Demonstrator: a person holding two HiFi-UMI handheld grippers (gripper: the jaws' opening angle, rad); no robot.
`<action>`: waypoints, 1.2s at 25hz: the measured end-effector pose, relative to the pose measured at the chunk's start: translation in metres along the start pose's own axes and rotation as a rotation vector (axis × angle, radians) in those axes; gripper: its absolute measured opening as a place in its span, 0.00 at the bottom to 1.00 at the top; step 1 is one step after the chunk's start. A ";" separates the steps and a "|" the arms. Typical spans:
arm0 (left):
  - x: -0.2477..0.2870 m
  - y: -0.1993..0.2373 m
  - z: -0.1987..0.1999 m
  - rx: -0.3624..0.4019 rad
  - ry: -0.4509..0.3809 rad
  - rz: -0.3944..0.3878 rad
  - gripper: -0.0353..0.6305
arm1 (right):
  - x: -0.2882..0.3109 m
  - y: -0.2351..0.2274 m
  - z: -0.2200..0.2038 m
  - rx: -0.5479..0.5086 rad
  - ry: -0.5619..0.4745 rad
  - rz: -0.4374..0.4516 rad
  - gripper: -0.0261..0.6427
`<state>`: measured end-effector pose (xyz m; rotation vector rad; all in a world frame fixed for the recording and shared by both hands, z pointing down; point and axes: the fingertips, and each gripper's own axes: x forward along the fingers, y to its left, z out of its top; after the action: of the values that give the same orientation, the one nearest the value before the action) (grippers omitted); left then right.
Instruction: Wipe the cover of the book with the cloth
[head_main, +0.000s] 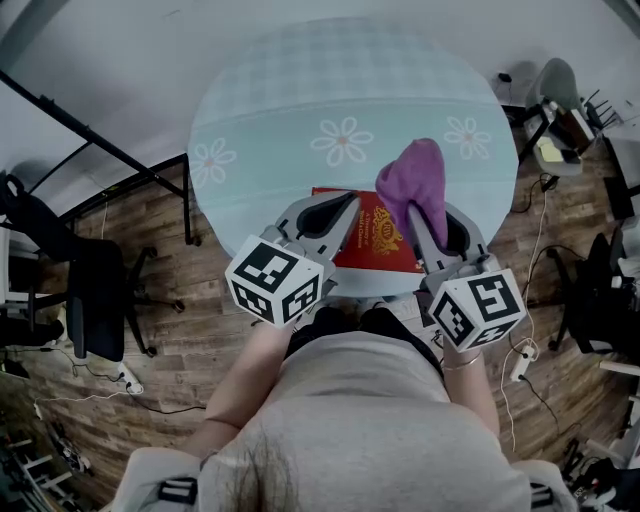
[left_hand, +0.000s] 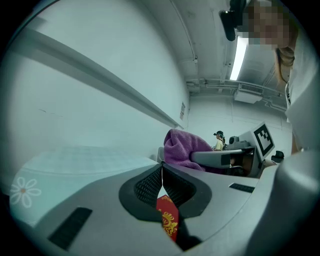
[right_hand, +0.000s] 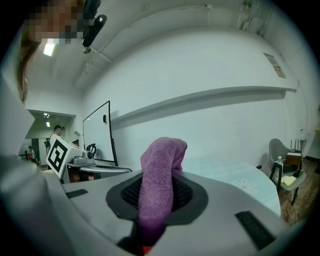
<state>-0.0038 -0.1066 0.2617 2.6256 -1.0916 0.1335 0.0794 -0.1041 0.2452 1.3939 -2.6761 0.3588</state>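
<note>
A red book (head_main: 372, 240) with a gold emblem lies at the near edge of the round table (head_main: 300, 100). My left gripper (head_main: 348, 203) is shut, its tips over the book's left part; the red cover (left_hand: 168, 220) shows through the gap under its closed jaws (left_hand: 161, 170). My right gripper (head_main: 425, 215) is shut on a purple cloth (head_main: 415, 180), which bulges up and forward over the book's right side. In the right gripper view the cloth (right_hand: 160, 175) fills the jaws and hides the tips. The left gripper view shows the cloth (left_hand: 182, 147) to the right.
The table wears a pale green cover with daisy prints (head_main: 342, 140). A black office chair (head_main: 95, 290) stands on the wooden floor at left, and a grey chair (head_main: 560, 85) at far right. Cables and a power strip (head_main: 520, 362) lie on the floor.
</note>
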 end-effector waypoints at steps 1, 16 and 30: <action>0.000 0.001 0.000 0.011 0.007 0.005 0.08 | 0.001 0.000 0.000 -0.001 0.002 0.005 0.16; 0.003 0.001 -0.005 0.040 0.023 -0.002 0.08 | 0.005 0.004 -0.002 -0.025 0.007 0.021 0.16; 0.002 -0.002 -0.008 0.036 0.034 -0.013 0.08 | 0.004 0.011 -0.005 -0.035 0.029 0.043 0.16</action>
<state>-0.0009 -0.1047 0.2690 2.6515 -1.0710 0.1955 0.0679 -0.0998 0.2493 1.3138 -2.6788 0.3315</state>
